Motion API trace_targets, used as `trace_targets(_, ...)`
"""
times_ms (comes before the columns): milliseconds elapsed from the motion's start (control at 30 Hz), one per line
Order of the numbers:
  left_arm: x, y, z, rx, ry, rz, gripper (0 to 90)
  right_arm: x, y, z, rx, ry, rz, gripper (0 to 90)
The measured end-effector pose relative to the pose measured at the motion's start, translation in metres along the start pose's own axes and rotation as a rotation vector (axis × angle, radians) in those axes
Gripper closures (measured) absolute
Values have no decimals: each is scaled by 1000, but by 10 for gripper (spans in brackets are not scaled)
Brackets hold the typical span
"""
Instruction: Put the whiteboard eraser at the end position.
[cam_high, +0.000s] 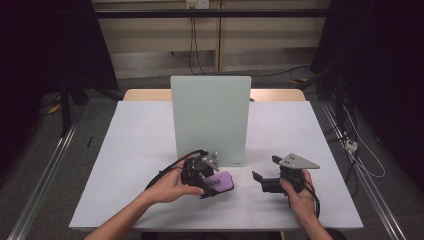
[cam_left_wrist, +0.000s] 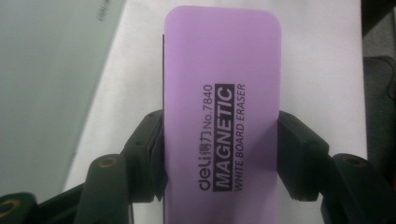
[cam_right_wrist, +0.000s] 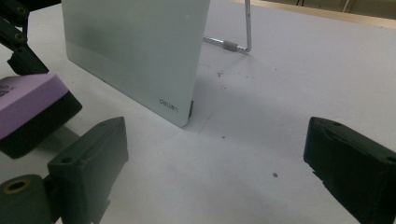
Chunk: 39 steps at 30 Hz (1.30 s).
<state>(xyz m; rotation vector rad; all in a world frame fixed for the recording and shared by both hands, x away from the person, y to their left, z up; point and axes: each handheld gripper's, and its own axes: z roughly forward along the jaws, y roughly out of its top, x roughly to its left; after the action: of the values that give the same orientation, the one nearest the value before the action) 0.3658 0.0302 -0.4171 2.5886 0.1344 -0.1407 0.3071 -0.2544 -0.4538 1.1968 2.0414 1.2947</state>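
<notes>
- Left gripper (cam_high: 216, 184): held in the person's left hand (cam_high: 172, 186) low over the white table (cam_high: 140, 150), in front of the upright board. Its jaws are closed against the two long sides of a purple eraser (cam_high: 220, 181), gripping it across its width.
- Purple eraser, left gripper view (cam_left_wrist: 223, 116): it runs straight out between the jaws, its far rounded end well beyond the jaw tips. The top face reads "deli No.7840 MAGNETIC WHITE BOARD ERASER". A dark edge shows along its left side.
- Purple eraser, right gripper view (cam_right_wrist: 32, 109): seen to the left of the near jaw, purple on top with a black pad underneath. Whether the pad touches the table cannot be told.
- Right gripper (cam_high: 264, 175): held in the person's right hand (cam_high: 299, 196), to the right of the left gripper and apart from it. Its jaws stand wide apart with nothing between them but bare table.
- Whiteboard (cam_high: 210, 120): pale, glassy, standing upright just beyond both grippers. In the right gripper view its near lower corner (cam_right_wrist: 180, 109) carries a small "deli" mark and lies ahead of the jaws, left of centre.
- Metal stand leg (cam_right_wrist: 236, 32): props the board from behind, resting on the table beyond that corner.
- Small dark specks (cam_right_wrist: 275, 175) lie on the table between the right gripper's jaws.
</notes>
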Motion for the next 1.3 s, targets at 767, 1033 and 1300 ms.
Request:
trace_targets(767,-2,-4,19,3,3,-14,406,0,0,0,1,1,-1,62)
trace_targets(1033,-1,-9,20,-25,-5,-18,399,1,0,2,6,4,-6,62)
trace_targets(1300,-3,-13,18,-52,17,-21,316,0,0,2,4,3,-2,62)
